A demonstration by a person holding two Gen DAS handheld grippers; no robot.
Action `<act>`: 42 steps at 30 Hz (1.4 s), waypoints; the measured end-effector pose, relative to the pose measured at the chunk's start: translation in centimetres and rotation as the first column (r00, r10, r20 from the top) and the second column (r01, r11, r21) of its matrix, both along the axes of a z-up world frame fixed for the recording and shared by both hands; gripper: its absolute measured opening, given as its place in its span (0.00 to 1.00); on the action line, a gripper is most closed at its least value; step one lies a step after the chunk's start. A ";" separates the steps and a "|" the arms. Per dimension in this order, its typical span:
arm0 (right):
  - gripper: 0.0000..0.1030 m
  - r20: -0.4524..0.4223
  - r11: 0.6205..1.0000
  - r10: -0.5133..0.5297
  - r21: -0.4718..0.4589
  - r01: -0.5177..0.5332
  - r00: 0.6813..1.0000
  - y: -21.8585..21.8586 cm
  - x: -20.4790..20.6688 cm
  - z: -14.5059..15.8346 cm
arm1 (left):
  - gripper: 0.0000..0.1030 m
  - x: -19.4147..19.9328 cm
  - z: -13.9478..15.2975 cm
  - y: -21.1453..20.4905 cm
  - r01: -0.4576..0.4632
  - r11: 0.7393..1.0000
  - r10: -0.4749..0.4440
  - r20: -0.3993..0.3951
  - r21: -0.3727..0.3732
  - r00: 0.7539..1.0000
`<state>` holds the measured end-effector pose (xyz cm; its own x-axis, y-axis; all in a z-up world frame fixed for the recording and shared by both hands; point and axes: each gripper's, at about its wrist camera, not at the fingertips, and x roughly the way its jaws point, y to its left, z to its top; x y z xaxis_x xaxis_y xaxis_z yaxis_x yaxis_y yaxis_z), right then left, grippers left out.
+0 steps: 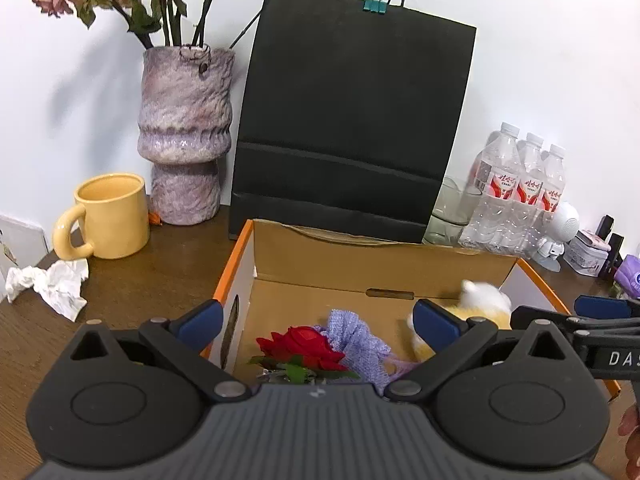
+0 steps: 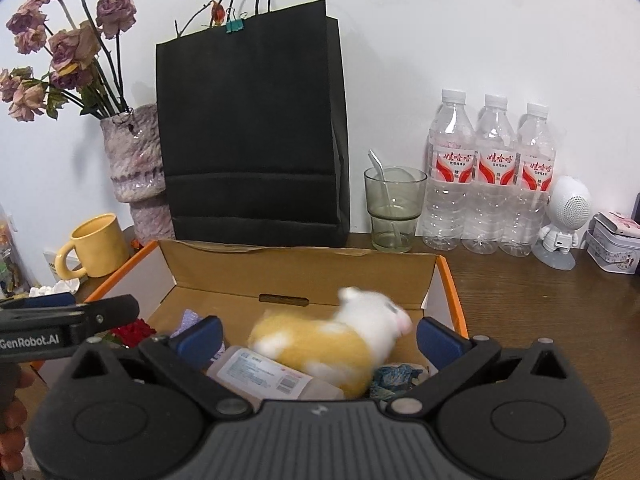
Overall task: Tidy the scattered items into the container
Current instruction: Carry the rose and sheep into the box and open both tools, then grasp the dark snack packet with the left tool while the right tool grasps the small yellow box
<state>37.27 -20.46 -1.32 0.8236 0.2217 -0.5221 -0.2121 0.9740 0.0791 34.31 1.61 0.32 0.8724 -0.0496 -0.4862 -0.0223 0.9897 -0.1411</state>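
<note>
An open cardboard box (image 1: 400,272) (image 2: 280,276) with an orange rim stands on the brown table. In it lie a red rose (image 1: 304,346) (image 2: 134,330), a purple cloth (image 1: 356,334), a labelled bottle (image 2: 272,376) and a blue patterned item (image 2: 394,376). A white and yellow plush toy (image 2: 340,340) (image 1: 486,300) is blurred with motion inside the box, touching neither pad. My left gripper (image 1: 316,320) hangs open over the box's left half above the rose. My right gripper (image 2: 320,336) is open over the right half, with the plush between its spread fingers.
A black paper bag (image 1: 352,120) stands behind the box. To the left are a vase of dried roses (image 1: 184,132), a yellow mug (image 1: 108,216) and a crumpled tissue (image 1: 52,284). To the right are a glass with a spoon (image 2: 394,208), three water bottles (image 2: 492,176), a white figurine (image 2: 564,220) and a tin (image 2: 616,248).
</note>
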 end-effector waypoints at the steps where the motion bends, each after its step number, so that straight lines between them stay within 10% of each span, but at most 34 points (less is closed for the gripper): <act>1: 1.00 0.001 1.000 0.001 0.001 -0.001 1.000 0.0 -0.1 0.1 | 1.00 -0.1 0.0 -0.1 0.001 1.000 -0.001 0.003 0.007 1.000; 23: 1.00 0.101 1.000 0.018 0.008 -0.018 0.995 -1.1 -7.1 2.6 | 1.00 -7.9 3.0 3.3 0.023 0.999 -0.028 0.143 0.031 0.989; 42: 1.00 -0.014 0.993 0.117 -0.017 -0.118 0.993 0.4 -18.1 -3.6 | 1.00 -16.8 -1.9 7.1 0.014 0.999 -0.013 -0.032 0.043 0.999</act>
